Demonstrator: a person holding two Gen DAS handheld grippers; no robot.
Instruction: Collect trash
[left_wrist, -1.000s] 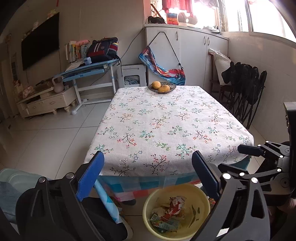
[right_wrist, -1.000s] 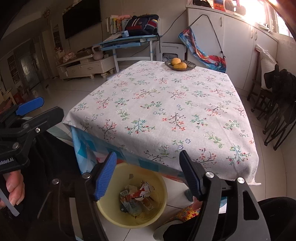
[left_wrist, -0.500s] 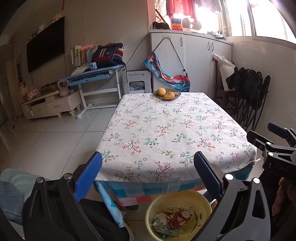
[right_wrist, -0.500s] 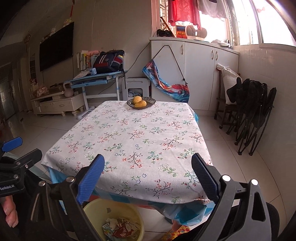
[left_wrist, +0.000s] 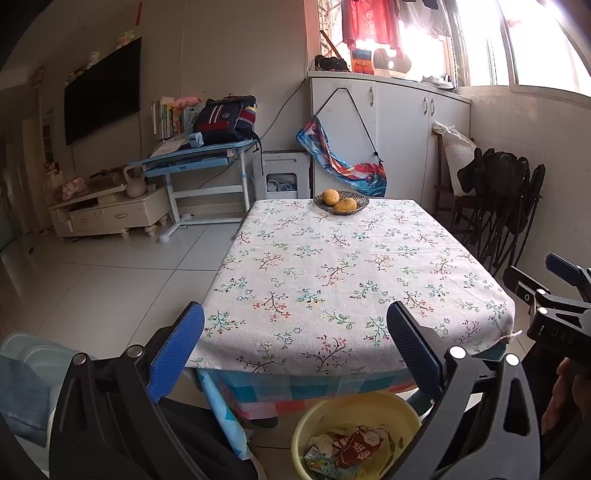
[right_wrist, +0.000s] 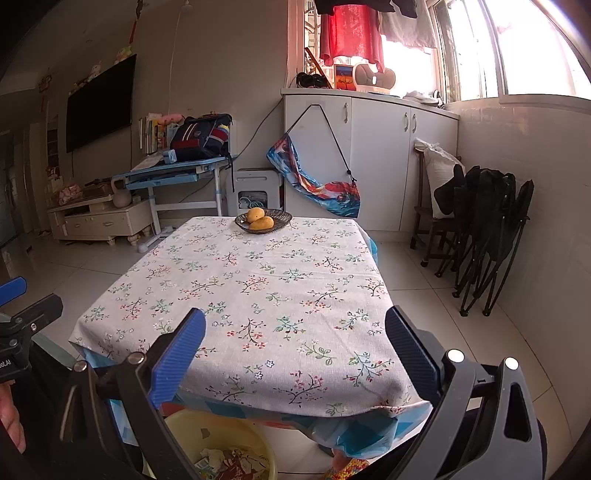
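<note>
Trash (left_wrist: 351, 445) is seen in the yellow basin (left_wrist: 402, 404), just below both wide, empty grippers (left_wrist: 295, 350) (right_wrist: 295, 350); right jaws were just opening; table edge (left_wrist: 295, 369) overhangs it.

Sunlit window (right_wrist: 517, 48), white cabinets (right_wrist: 369, 158), tiled floor (left_wrist: 110, 288), wall-mounted television (left_wrist: 101, 90).
</note>
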